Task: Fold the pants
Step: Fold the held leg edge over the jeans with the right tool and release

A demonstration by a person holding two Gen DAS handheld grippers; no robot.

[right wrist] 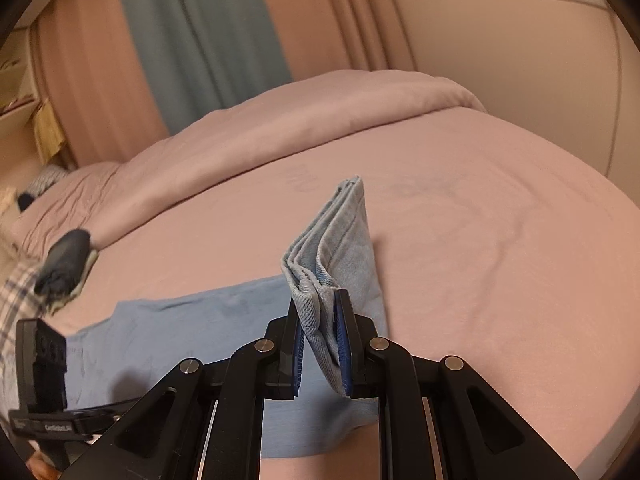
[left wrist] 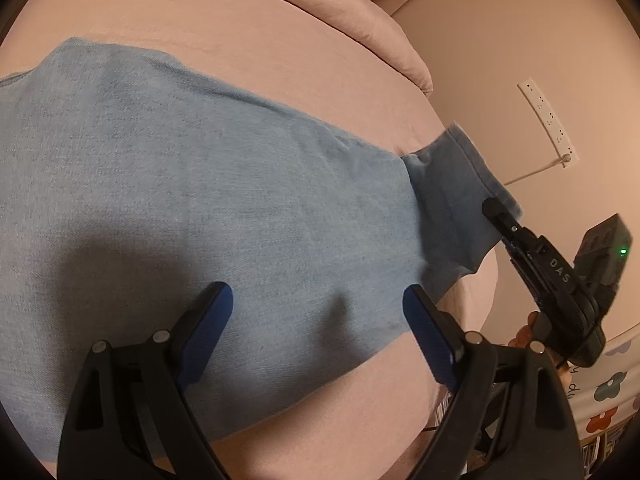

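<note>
**Right gripper lifts the hem end of the jeans; left gripper hangs open above the cloth**

The right gripper [right wrist: 320, 344] is clamped on the pale blue jeans [right wrist: 168, 336]: its blue pads [right wrist: 343, 344] press from both sides on a stack of denim layers at the stitched hem. In the right wrist view that pinched end stands up from the bed as a narrow upright fold, its layered edges showing one behind the other, while the rest of the jeans lies flat on the pink bedsheet [right wrist: 500, 240] to the lower left. In the left wrist view the same gripper [left wrist: 494, 208] shows at the right, its black fingertip on the raised, darker corner of the denim near the edge of the mattress.

The left gripper [left wrist: 318, 312] has its jaws spread wide with nothing between them. Its blue-padded fingers [left wrist: 208, 332] hang over the flat stretch of the jeans [left wrist: 192, 184], and their shadow falls on the cloth below; whether the tips touch the fabric cannot be told.

Beyond the jeans, a bunched pink duvet [right wrist: 320, 120] lies along the far side of the bed. Behind it hang pink and blue-grey curtains [right wrist: 200, 28]. A white power strip [left wrist: 548, 120] is fixed on the wall to the right.
</note>
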